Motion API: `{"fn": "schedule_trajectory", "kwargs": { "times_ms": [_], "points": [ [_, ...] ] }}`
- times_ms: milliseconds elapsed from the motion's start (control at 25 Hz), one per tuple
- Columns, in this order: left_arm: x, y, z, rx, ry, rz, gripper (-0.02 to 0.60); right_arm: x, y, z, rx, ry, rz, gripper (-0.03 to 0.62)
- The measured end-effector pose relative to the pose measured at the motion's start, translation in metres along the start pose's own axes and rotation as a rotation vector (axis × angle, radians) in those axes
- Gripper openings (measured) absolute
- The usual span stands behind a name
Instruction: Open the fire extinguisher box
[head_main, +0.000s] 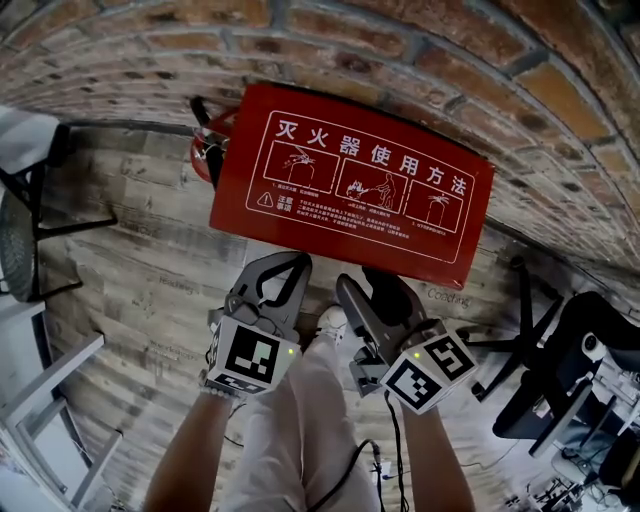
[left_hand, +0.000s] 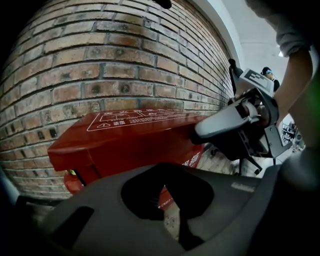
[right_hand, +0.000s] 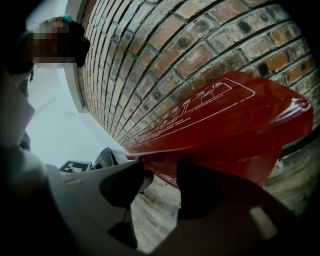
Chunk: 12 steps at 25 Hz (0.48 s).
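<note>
extinguisher (head_main: 205, 150): red round body, black handle, sticks out at the box's left end.
box (head_main: 350, 180): red sheet metal, rectangular, standing on the grey wood-plank floor (head_main: 150, 280) hard against the rough brick wall (head_main: 400, 60).
lid (left_hand: 135, 120): flat, white printed diagrams and characters, lip overhangs the front face.
left claw (head_main: 300, 262): curved grey shell, pinched to a sliver, nothing in it, tips at the lid's front edge, contact unclear.
right claw (head_main: 372, 280): parted, dark pads (right_hand: 200, 190) apart with only floor between them, tips just under that same edge.
black swivel chair (head_main: 560, 370) far right.
</note>
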<state>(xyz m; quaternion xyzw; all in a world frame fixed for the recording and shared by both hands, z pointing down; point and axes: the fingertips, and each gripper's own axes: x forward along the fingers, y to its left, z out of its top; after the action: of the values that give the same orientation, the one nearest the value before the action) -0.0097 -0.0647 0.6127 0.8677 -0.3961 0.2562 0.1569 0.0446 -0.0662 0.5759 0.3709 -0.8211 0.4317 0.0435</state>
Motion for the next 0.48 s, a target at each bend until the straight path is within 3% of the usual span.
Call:
{"fn": "schedule_trajectory", "kwargs": {
  "times_ms": [480],
  "points": [
    [0.007,0.004,0.011,0.012,-0.009,0.003,-0.002,-0.008,0.010,0.009,0.006,-0.011,0.009,0.181]
  ]
}}
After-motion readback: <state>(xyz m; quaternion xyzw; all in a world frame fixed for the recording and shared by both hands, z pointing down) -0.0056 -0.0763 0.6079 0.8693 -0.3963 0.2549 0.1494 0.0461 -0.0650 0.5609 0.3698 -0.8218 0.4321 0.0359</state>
